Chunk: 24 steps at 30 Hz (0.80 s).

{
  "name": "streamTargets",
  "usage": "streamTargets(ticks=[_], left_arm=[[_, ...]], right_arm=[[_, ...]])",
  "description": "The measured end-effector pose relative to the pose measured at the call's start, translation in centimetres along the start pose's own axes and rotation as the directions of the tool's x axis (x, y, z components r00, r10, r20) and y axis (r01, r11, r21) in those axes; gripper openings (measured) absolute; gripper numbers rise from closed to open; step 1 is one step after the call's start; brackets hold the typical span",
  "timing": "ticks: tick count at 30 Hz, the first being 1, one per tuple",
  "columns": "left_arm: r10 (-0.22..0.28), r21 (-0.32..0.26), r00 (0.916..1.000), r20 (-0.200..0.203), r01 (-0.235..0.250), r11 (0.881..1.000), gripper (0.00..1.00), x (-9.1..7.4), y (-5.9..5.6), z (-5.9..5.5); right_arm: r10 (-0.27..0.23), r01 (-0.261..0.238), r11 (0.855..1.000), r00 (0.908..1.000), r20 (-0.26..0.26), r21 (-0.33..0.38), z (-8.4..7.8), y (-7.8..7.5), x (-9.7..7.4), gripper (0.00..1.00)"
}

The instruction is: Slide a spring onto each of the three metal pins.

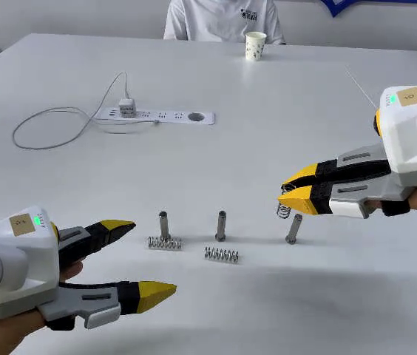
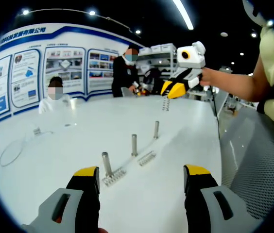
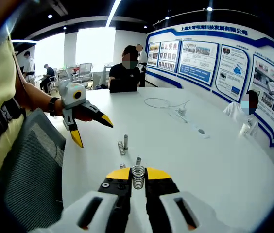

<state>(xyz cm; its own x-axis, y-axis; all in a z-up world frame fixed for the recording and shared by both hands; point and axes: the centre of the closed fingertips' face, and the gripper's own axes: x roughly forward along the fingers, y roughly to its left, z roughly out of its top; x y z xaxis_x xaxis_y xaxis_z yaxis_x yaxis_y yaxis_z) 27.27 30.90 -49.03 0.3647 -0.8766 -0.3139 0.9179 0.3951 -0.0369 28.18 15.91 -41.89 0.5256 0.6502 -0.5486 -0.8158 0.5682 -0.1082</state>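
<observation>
Hanging from the right gripper (image 1: 288, 191), pinched in its yellow tips, the wire spring (image 1: 284, 211) sits just beside the rightmost pin (image 1: 293, 228); the right gripper view shows its open round end. Two more springs (image 1: 221, 255) lie flat on the white bench (image 1: 268, 111) beside the other steel pins (image 1: 220, 225), the left gripper (image 1: 151, 257) wide open and empty nearby.

3 metal pins on the bench (image 1: 304, 111): middle pin (image 1: 220, 225), left pin (image 1: 163, 224), right pin (image 1: 293, 228). 3 springs: first spring (image 1: 164, 242) flat, just left of the middle pin; second spring (image 1: 221, 255) flat, just in front of it; third spring (image 1: 284, 210) to its right, pinched in the jaws of the right gripper (image 1: 281, 191). 2 grippers, counting the left gripper (image 1: 154, 256). Beyond the middle pin: 1 power strip (image 1: 157, 116), 1 charger (image 1: 126, 108) plugged in, 1 paper cup (image 1: 255, 46).
</observation>
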Motion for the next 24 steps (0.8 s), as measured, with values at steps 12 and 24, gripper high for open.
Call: streamTargets(ticks=[12, 24], left_arm=[[0.002, -0.009, 1.0, 0.001, -0.002, 1.0, 0.72, 0.0, 0.2, -0.3], [0.002, -0.013, 1.0, -0.006, -0.002, 1.0, 0.72, -0.1, 0.3, -0.4]], right_arm=[[-0.086, 0.087, 0.995, 0.996, -0.023, 0.05, -2.3, -3.0, 0.1, 0.11], [-0.122, 0.124, 0.986, 0.9922, -0.024, 0.108, -4.4, -4.4, 0.5, 0.11]])
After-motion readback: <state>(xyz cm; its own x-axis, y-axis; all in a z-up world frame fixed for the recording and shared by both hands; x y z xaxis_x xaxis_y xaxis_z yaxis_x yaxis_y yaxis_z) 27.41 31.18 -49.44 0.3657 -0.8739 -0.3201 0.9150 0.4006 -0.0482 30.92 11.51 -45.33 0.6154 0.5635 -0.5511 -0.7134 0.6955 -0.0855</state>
